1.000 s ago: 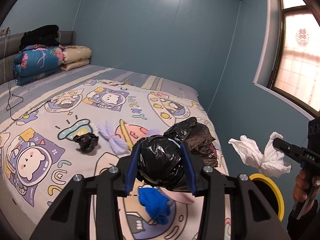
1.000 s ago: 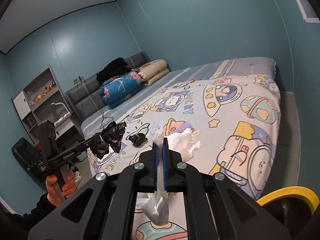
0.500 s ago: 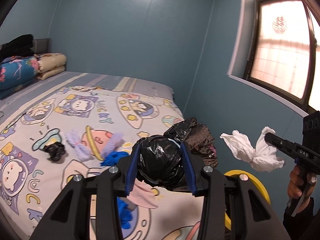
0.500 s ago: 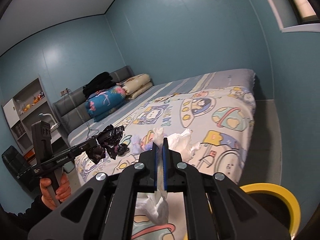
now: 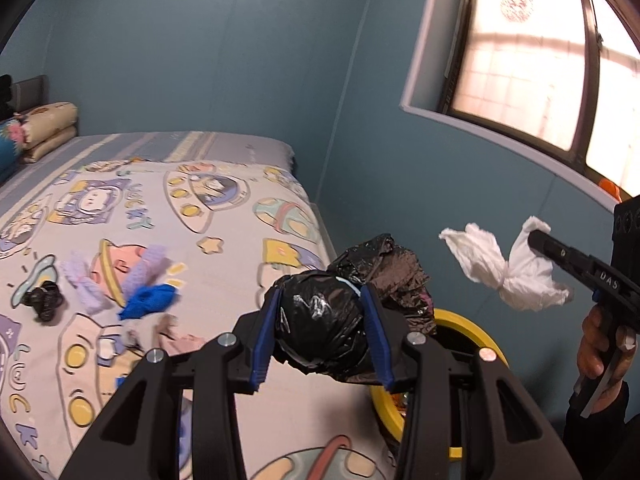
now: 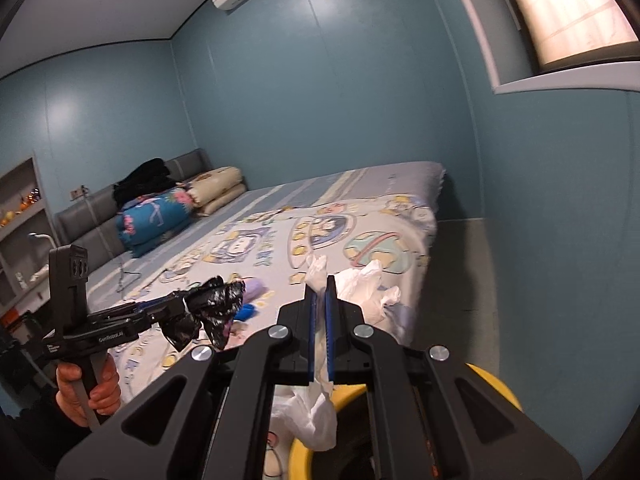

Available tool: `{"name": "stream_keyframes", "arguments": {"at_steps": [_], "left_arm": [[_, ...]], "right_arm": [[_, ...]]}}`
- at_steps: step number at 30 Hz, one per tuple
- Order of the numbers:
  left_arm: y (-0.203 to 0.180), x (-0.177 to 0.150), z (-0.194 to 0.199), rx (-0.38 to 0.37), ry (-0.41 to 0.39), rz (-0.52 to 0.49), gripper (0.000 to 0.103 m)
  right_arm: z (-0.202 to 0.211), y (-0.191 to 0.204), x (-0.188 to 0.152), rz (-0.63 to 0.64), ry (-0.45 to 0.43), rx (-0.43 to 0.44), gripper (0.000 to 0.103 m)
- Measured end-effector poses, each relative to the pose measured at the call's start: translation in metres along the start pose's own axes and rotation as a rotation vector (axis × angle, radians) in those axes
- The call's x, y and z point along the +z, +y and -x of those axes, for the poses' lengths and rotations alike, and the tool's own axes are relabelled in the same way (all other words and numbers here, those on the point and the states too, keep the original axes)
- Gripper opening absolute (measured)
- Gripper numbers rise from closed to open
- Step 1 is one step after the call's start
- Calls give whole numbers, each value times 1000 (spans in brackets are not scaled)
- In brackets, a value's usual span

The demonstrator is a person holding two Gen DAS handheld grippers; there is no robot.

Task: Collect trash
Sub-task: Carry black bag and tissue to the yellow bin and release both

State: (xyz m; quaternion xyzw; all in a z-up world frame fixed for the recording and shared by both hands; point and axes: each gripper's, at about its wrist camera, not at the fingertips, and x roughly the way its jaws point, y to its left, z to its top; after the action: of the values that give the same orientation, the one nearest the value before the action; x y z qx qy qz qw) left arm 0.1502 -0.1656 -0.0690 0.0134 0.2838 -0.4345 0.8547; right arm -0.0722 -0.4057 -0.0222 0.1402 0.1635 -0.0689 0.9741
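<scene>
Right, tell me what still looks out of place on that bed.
Loose scraps still litter the cartoon bedsheet: a small black wad, a lilac piece, a blue piece and a pinkish piece, lying by the near edge. The left gripper holds a black bag and the right gripper a white tissue.
</scene>
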Motion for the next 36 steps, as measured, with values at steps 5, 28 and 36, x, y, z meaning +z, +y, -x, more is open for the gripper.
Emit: {"name": "stream_keyframes", "arguments": {"at_steps": [5, 28, 36], "left_arm": [[-24, -11, -19, -38, 45, -35, 39], [-110, -66, -77, -161, 252, -200, 39], [-122, -72, -73, -193, 244, -213, 68]], "right_arm": [[12, -10, -10, 6, 2, -77, 3], [-3, -36, -36, 13, 102, -295, 3], [-7, -43, -39, -3, 123, -318, 4]]}}
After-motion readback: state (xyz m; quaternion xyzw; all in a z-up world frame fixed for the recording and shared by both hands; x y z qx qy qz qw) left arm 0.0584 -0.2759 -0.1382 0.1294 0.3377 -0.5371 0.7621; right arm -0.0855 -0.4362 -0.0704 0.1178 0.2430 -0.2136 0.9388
